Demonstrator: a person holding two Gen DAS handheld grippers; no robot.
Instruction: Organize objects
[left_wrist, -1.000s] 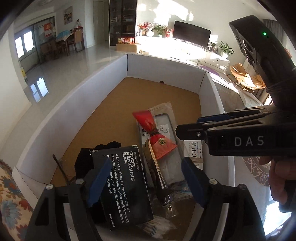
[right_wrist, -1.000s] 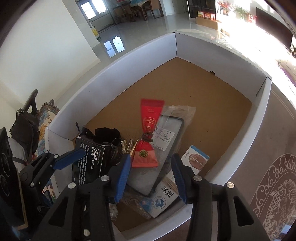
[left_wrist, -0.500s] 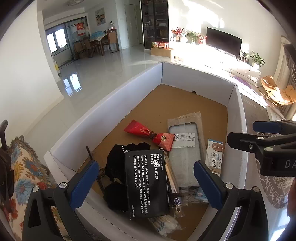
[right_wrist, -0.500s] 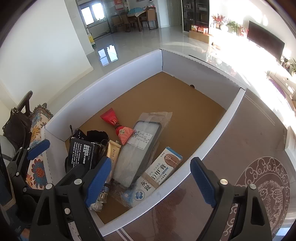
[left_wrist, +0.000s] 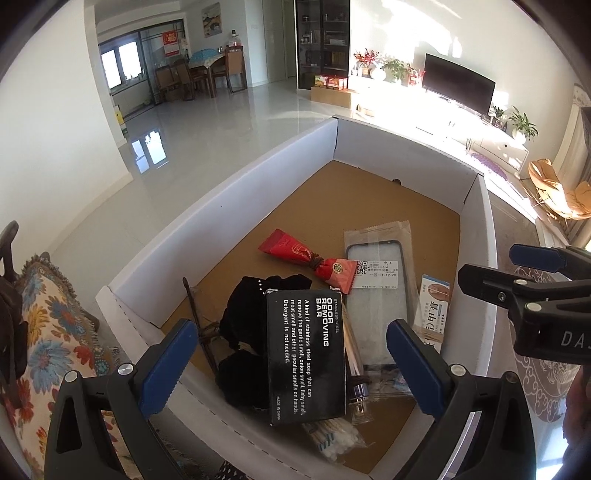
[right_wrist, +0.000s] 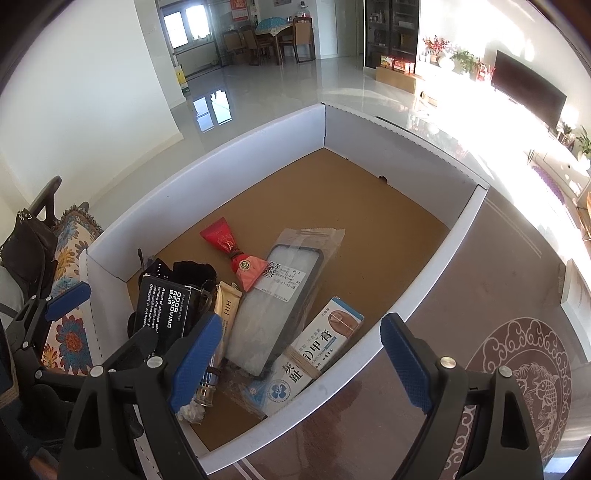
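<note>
A white cardboard box (left_wrist: 236, 199) with a brown floor holds several items at its near end: a black "odor removing bar" box (left_wrist: 306, 354), a red bow-shaped pouch (left_wrist: 306, 256), a bagged phone case (left_wrist: 380, 288), a black cloth (left_wrist: 255, 295), a blue-white carton (left_wrist: 432, 310) and cotton swabs (left_wrist: 332, 439). The same box (right_wrist: 221, 166) shows in the right wrist view with the red pouch (right_wrist: 236, 254), phone case (right_wrist: 280, 310) and carton (right_wrist: 328, 339). My left gripper (left_wrist: 291, 365) is open and empty above the near edge. My right gripper (right_wrist: 301, 354) is open and empty above the box's right wall.
A floral cushion (left_wrist: 44, 325) lies left of the box. The box stands on a dark brown table (right_wrist: 480, 295) with a round pattern. Beyond are a shiny tiled floor, a TV (left_wrist: 458, 86) and dining chairs. The far half of the box shows bare brown cardboard.
Both grippers opened wide and pulled back and up from the box. The red pouch, near the right jaws a second ago, now lies on the box floor.
</note>
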